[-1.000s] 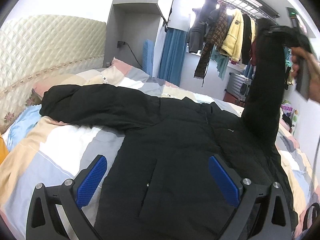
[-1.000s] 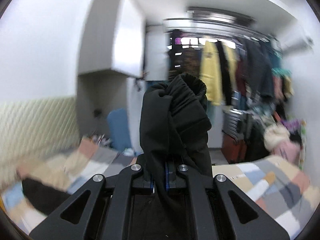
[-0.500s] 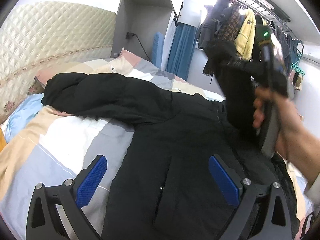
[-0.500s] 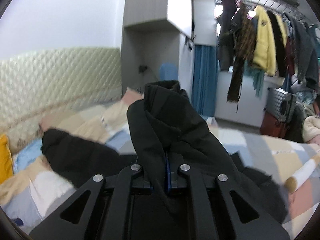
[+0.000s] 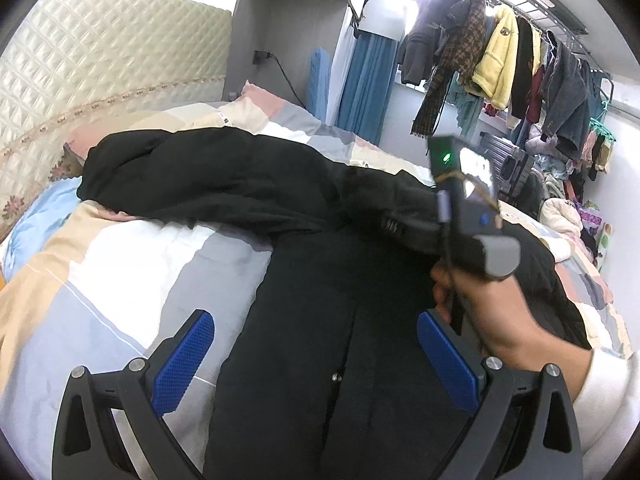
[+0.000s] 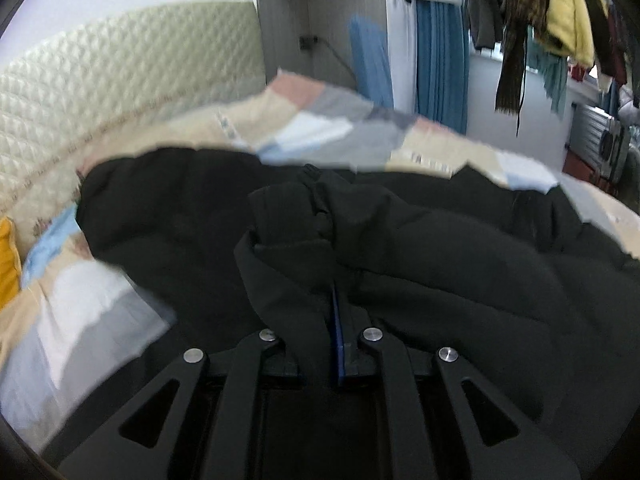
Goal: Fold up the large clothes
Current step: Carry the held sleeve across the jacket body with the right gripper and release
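- Left wrist view: the left gripper (image 5: 316, 364) hangs over the bed (image 5: 120, 272) with its blue pads (image 5: 182, 360) wide apart and nothing between them.
- Below and ahead of it a black coat (image 5: 320, 320) lies spread on the patchwork bedcover, front up, with a small snap showing near the front closure.
- One sleeve (image 5: 192, 176) stretches out to the left, toward the quilted headboard (image 5: 100, 60).
- At the right a hand (image 5: 500, 312) with a white cuff holds the right gripper (image 5: 400, 224) by its grey handle; a green light glows on the unit above it.
- That gripper points leftward over the coat's chest, with dark cloth bunched at its tip; the fingers themselves are hidden there.
- Behind, a rack (image 5: 520, 60) carries hanging clothes, a yellow jacket among them, and a blue curtain (image 5: 368, 84) hangs beside a grey cabinet.
- Right wrist view: the picture is blurred by motion.
- The right gripper (image 6: 320, 336) has its fingers nearly together, just starting to part, with a fold of the coat's other sleeve (image 6: 304, 240) pinched between them; one blue pad edge shows beside the cloth.
- The sleeve's cuff end rises ahead of the fingers and rests over the coat's body (image 6: 460, 260), which fills the middle of the view.
- A yellow pillow (image 6: 8, 264) peeks in at the left edge.
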A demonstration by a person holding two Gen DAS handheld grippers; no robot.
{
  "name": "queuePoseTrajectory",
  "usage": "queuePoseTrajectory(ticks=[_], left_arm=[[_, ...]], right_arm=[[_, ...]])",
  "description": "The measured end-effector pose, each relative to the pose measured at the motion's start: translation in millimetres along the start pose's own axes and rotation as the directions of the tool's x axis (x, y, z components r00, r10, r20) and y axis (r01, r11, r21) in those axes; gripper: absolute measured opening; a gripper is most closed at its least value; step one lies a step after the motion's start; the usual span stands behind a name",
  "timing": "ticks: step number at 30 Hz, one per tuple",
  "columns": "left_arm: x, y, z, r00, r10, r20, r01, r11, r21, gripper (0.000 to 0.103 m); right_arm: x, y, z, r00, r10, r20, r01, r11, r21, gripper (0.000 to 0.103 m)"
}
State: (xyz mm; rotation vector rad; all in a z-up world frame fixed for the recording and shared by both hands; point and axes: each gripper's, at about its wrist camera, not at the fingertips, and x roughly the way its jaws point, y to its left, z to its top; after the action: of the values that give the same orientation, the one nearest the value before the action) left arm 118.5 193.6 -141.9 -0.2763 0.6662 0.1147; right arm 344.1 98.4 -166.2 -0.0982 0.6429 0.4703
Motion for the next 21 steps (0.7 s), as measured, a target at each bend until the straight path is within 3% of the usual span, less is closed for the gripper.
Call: queuePoseTrajectory(ticks=[4, 7, 10, 12, 21], left_arm=[[8.2, -0.8, -1.4, 1.000, 0.003, -0.015, -0.003, 1.000, 0.000, 0.102], [12.1, -1.6, -1.8, 1.000, 0.009, -0.018, -0.009, 1.000, 0.004, 0.102], [10.4, 2.3, 0.3, 0.999, 0.032, 0.001, -0.032, 0.999, -0.004, 0.102], [8.7, 9.8, 1.9, 1.000, 0.028, 0.006, -0.027, 0.999, -0.032, 0.102], [-3.1, 5.3, 5.2, 0.999, 0.017, 0.038, -0.016, 1.000, -0.013, 0.102]], right_arm=[[11.5, -5.1, -5.7, 0.999, -0.001, -0.034, 0.002, 1.000, 0.017, 0.012], [7.8, -3.7, -1.2, 1.000, 0.003, -0.031, -0.002, 1.000, 0.020, 0.018], [-9.2, -3.4, 6.0, 0.999, 0.037, 0.005, -0.037, 0.999, 0.038, 0.044], [-26.2, -3.1, 10.7, 0.997, 0.065, 0.048, -0.068, 0.996, 0.061, 0.073], [-122.4, -16.9, 36.8, 0.980, 0.036, 0.195, -0.048, 0.997, 0.058, 0.074]])
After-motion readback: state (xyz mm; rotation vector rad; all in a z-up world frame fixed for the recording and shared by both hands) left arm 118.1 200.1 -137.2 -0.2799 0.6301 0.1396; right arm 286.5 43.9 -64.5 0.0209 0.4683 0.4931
